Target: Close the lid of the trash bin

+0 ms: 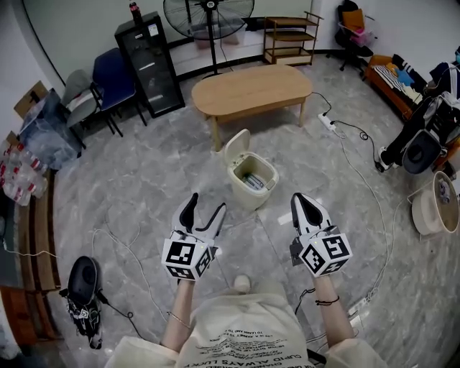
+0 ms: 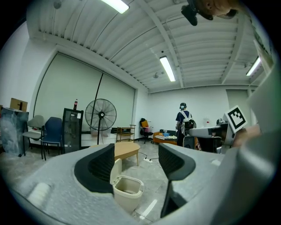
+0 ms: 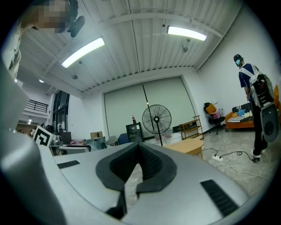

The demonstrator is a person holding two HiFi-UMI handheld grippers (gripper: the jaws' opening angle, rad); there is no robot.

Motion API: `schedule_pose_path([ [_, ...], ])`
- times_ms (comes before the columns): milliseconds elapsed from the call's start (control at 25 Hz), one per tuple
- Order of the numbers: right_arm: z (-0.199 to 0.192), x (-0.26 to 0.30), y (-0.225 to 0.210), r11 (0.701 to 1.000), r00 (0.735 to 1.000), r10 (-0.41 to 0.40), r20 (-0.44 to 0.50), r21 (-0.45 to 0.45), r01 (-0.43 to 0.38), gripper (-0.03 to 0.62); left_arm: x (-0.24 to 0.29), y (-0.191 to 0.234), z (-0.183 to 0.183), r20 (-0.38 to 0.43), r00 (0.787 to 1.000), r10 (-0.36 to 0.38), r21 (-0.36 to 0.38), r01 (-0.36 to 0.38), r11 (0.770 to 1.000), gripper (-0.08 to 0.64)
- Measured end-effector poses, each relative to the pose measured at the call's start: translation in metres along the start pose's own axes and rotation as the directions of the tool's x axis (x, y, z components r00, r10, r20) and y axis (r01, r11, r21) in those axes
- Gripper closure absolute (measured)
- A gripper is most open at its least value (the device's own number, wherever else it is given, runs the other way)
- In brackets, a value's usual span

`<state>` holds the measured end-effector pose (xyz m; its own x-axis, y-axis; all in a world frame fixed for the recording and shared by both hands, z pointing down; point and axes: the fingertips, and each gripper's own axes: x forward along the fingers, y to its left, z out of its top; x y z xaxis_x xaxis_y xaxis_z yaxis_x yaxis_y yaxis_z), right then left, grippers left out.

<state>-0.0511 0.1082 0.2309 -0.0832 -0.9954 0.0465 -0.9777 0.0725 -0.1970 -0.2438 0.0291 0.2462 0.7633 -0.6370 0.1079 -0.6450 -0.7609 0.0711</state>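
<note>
A cream trash bin [image 1: 252, 179] stands on the grey floor in the head view, its lid [image 1: 236, 148] swung up at the back left, with items inside. Between the jaws in the left gripper view the bin [image 2: 127, 197] shows again, lid upright. My left gripper [image 1: 205, 210] is open and empty, held above the floor on the near left of the bin. My right gripper [image 1: 307, 207] is shut with nothing in it, on the near right of the bin. Neither touches the bin.
An oval wooden table [image 1: 251, 90] stands just beyond the bin. A black cabinet [image 1: 149, 63], a fan [image 1: 208, 17], chairs and a shelf line the back. Cables [image 1: 359, 180] run across the floor on the right. A person [image 2: 183, 123] stands far off.
</note>
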Motion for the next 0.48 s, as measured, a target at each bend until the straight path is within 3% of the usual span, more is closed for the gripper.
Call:
schedule_pose_path([
  [480, -0.011, 0.031, -0.028, 1.000, 1.000, -0.016, -0.026, 0.017, 0.016, 0.588, 0.037, 0.014, -0.012, -0.021, 0.999, -0.025, -0.028, 0.024, 0.999, 0.258],
])
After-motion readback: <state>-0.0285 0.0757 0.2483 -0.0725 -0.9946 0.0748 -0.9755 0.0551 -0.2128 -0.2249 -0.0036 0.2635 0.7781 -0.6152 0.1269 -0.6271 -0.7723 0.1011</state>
